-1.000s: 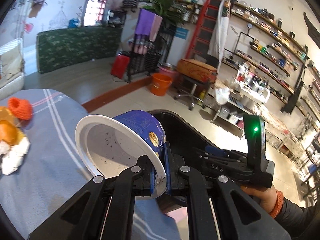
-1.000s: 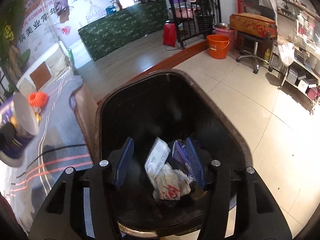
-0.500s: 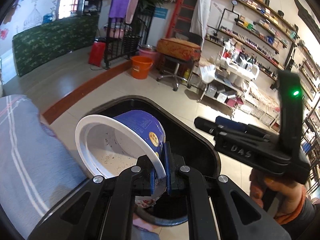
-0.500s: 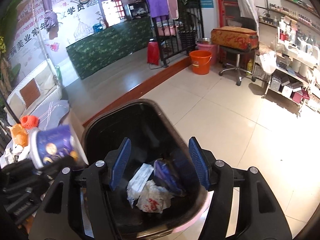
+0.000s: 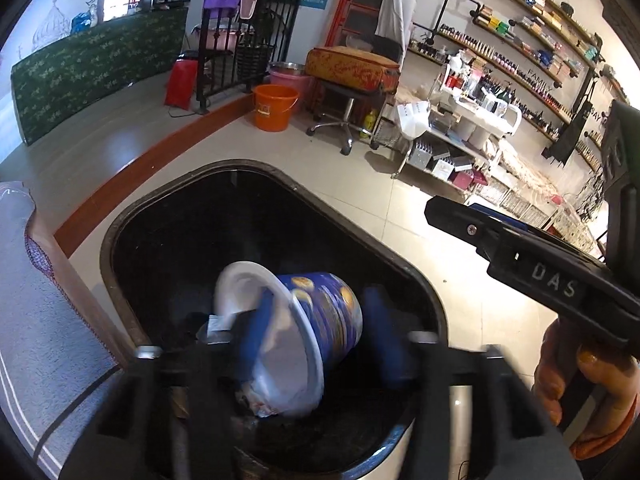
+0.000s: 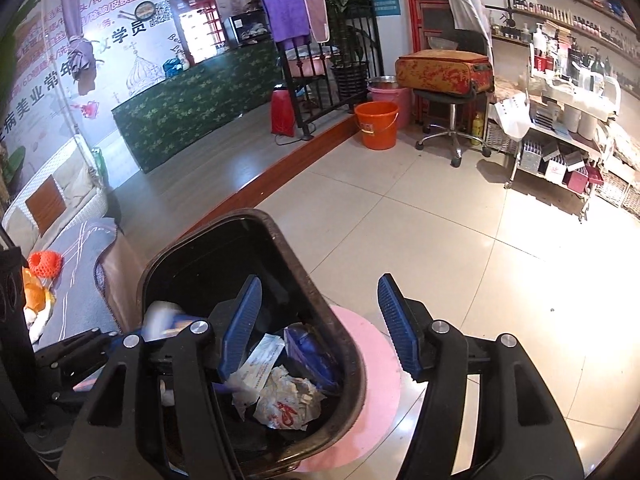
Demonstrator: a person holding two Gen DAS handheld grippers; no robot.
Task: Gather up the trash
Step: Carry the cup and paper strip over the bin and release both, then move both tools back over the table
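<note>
The blue noodle cup (image 5: 320,312) with a white rim tips, blurred, inside the black trash bin (image 5: 280,172). My left gripper (image 5: 316,336) hangs over the bin. Its jaws are opening, and the cup sits loose between them, free of the pads. In the right wrist view the cup (image 6: 164,320) is a blur at the bin's (image 6: 304,280) left side. My right gripper (image 6: 318,320) stands open and empty above the bin's right rim. Crumpled paper (image 6: 286,400), a white packet (image 6: 260,360) and a blue wrapper (image 6: 308,352) lie in the bin.
The grey-clothed table (image 6: 80,280) borders the bin's left side, with an orange net (image 6: 44,262) and orange peel (image 6: 36,296) on it. An orange bucket (image 6: 376,124), a stool bearing a suitcase (image 6: 444,72) and a shelf trolley (image 6: 560,152) stand across the tiled floor.
My left gripper carried the cup from the table's edge over the bin and let go of its rim; the cup drops in. My right gripper drew back to the right, jaws slightly wider.
</note>
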